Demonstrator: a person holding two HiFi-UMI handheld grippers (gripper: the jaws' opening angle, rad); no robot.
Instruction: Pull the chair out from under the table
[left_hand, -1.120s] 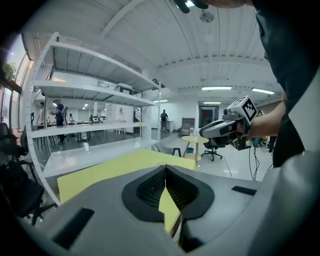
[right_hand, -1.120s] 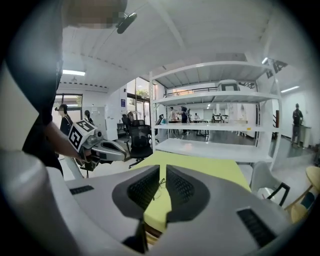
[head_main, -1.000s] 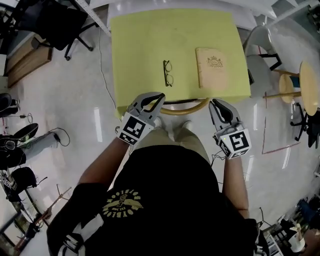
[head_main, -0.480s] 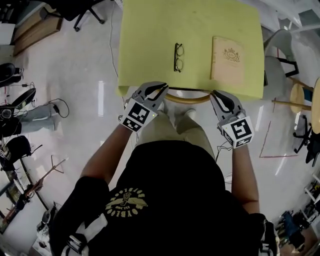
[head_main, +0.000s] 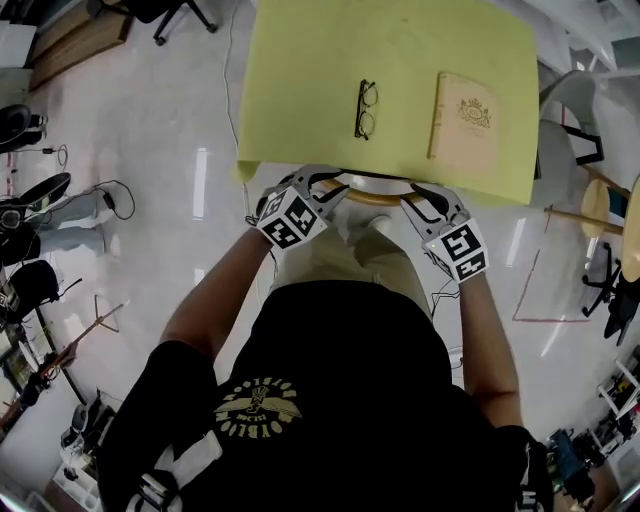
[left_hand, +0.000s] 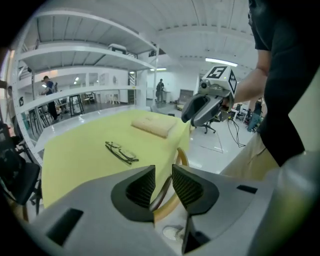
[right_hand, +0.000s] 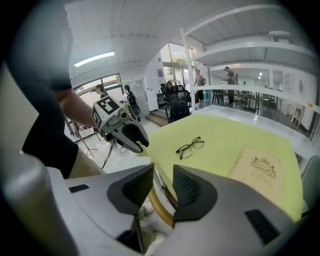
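Observation:
The chair's curved tan back rail (head_main: 375, 194) shows at the near edge of the yellow-covered table (head_main: 300, 110), with the seat hidden under it. My left gripper (head_main: 322, 186) sits at the rail's left end and my right gripper (head_main: 418, 196) at its right end. In the left gripper view the jaws (left_hand: 163, 186) are opening, with the rail (left_hand: 170, 200) running between the pads and a gap showing. The right gripper view shows the same: jaws (right_hand: 163, 187) opening astride the rail (right_hand: 156, 205). Each gripper also sees the other across the chair.
Glasses (head_main: 366, 108) and a tan book (head_main: 468, 125) lie on the cloth. A white chair (head_main: 575, 95) and a round wooden stool (head_main: 600, 195) stand to the right. Cables and gear (head_main: 60, 200) lie on the floor at the left.
Both grippers have dropped down to the chair's back rail and tipped forward. Their jaws, shut before, have parted around the rail.

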